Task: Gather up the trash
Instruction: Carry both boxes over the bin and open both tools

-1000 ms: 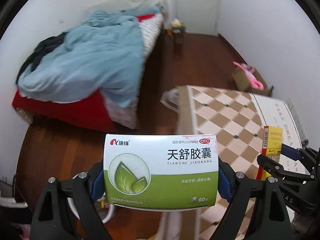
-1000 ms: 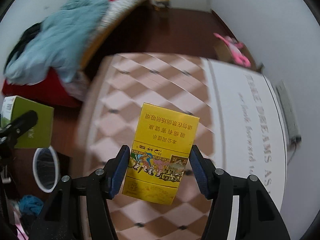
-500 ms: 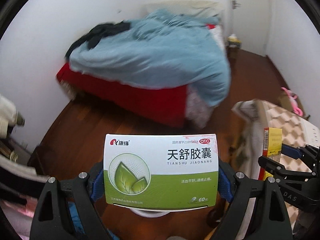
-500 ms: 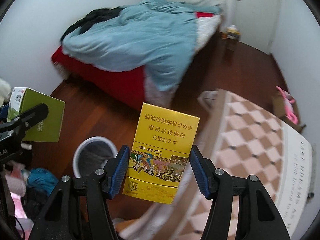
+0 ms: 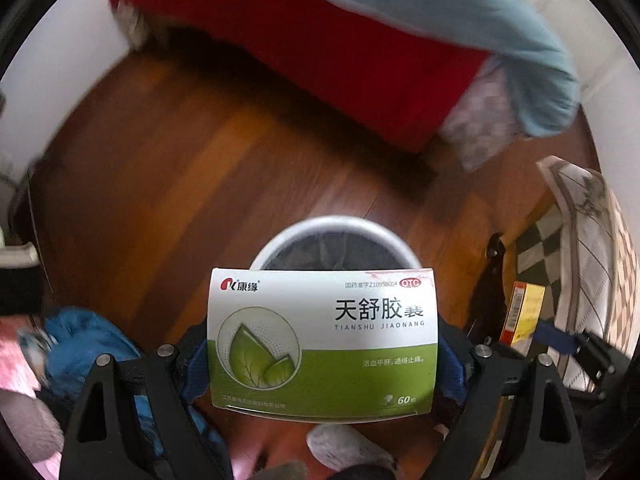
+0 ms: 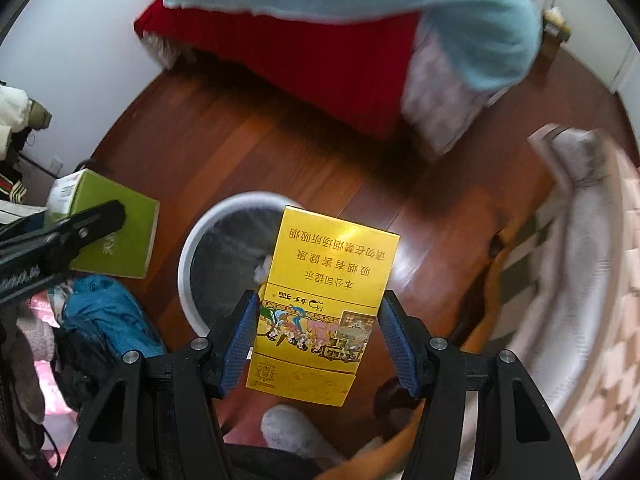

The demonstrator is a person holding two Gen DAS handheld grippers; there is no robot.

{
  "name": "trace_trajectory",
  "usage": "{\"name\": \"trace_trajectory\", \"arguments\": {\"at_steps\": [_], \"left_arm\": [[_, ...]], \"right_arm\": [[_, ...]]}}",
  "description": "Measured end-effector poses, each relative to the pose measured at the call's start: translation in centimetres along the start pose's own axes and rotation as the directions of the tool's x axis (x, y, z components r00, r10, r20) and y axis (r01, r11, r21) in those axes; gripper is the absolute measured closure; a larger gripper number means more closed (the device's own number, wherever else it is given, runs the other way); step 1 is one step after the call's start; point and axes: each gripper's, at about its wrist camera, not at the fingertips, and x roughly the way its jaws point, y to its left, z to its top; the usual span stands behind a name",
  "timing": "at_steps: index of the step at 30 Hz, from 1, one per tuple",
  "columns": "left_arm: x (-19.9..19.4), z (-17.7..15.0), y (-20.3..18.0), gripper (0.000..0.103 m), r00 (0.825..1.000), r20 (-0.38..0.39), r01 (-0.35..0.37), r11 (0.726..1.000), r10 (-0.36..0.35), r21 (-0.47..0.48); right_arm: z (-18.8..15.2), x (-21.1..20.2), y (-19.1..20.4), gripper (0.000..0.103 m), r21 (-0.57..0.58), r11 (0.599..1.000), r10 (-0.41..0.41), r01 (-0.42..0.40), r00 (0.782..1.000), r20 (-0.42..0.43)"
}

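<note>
Drop-off step, by my read: both boxes are over the floor w/ the white bin (image 6: 224, 260) below. Left gripper (image 5: 322, 354), jaws just been opening, has the green medicine box (image 5: 322, 344) between its pads; can't tell if it's clamped. Right gripper (image 6: 316, 340) clamps the yellow cigarette box (image 6: 320, 304). Next: centre each over the bin, let go. Right view shows more of the bin's inside; left view's box hides most of it.
</note>
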Motion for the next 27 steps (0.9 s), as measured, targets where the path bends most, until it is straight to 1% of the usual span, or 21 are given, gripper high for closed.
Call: {"name": "trace_trajectory", "arguments": {"at_steps": [1,3,5,6,8,10,11,12,13,14,16,18,20,23,27], "left_arm": [[0.9,0.2,0.4,0.014,1.0,-0.022,0.015,1.0,-0.015,-0.017],[1.9,0.4,1.4,0.013,0.999,-0.049,0.015,0.999,-0.017,-0.044],[2.3,0.3,1.9,0.009,0.998,-0.057,0.012,0.998,-0.016,-0.066],[2.4,0.2,2.8,0.003,0.998,-0.058,0.01,0.996,-0.015,-0.088],[2.1,-0.1,4.0,0.001,0.999,-0.049,0.011,0.993,-0.017,-0.119],[1.5,-0.8,5.2,0.001,0.999,-0.038,-0.009,0.989,0.004,-0.149],[1.2,-1.1,5.6,0.001,0.999,-0.032,-0.017,0.987,0.012,-0.16],[0.7,-1.6,6.2,0.001,0.999,-0.023,-0.029,0.985,0.026,-0.173],[0.1,-2.2,6.6,0.001,0.999,-0.007,-0.052,0.981,0.052,-0.185],[-0.4,-2.7,6.9,0.001,0.997,0.008,-0.071,0.979,0.074,-0.189],[-1.7,-4.1,7.0,0.001,0.99,0.049,-0.121,0.972,0.134,-0.203],[-2.9,-5.8,6.7,0.001,0.983,0.075,-0.151,0.967,0.17,-0.205],[-3.7,-7.2,6.2,0.001,0.979,0.09,-0.162,0.965,0.184,-0.207],[-5.5,-9.3,4.6,0.001,0.973,0.11,-0.182,0.965,0.205,-0.187],[-7.8,-11.2,2.6,0.001,0.969,0.138,-0.183,0.971,0.204,-0.151]], "right_arm": [[0.2,1.5,0.4,0.041,0.002,1.0,0.011,-0.011,1.0,-0.024],[0.5,3.6,0.8,0.041,0.001,1.0,0.026,-0.026,0.998,-0.054],[1.0,5.6,1.8,0.041,0.001,0.999,0.04,-0.04,0.996,-0.08],[1.2,6.4,1.9,0.041,0.004,0.999,0.049,-0.049,0.995,-0.092],[1.8,7.9,2.0,0.04,0.009,0.998,0.067,-0.066,0.991,-0.113],[2.3,9.0,2.6,0.04,0.013,0.995,0.098,-0.097,0.986,-0.133],[2.5,9.4,2.8,0.037,0.013,0.994,0.11,-0.11,0.984,-0.139],[2.5,9.7,3.0,0.031,0.014,0.992,0.13,-0.129,0.981,-0.146],[2.7,9.8,3.2,0.015,0.018,0.989,0.147,-0.146,0.978,-0.147],[2.7,9.6,3.3,0.006,0.025,0.984,0.176,-0.174,0.974,-0.141],[2.7,9.2,3.4,0.006,0.031,0.982,0.187,-0.185,0.975,-0.123],[2.5,8.6,3.3,0.006,0.029,0.984,0.18,-0.178,0.977,-0.111],[1.9,7.9,3.1,0.005,0.021,0.989,0.151,-0.149,0.983,-0.101],[0.6,5.6,3.0,0.004,-0.008,0.997,0.081,-0.081,0.994,-0.069],[-1.8,2.5,3.0,0.003,-0.045,0.999,-0.014,0.013,0.999,-0.034]]}}
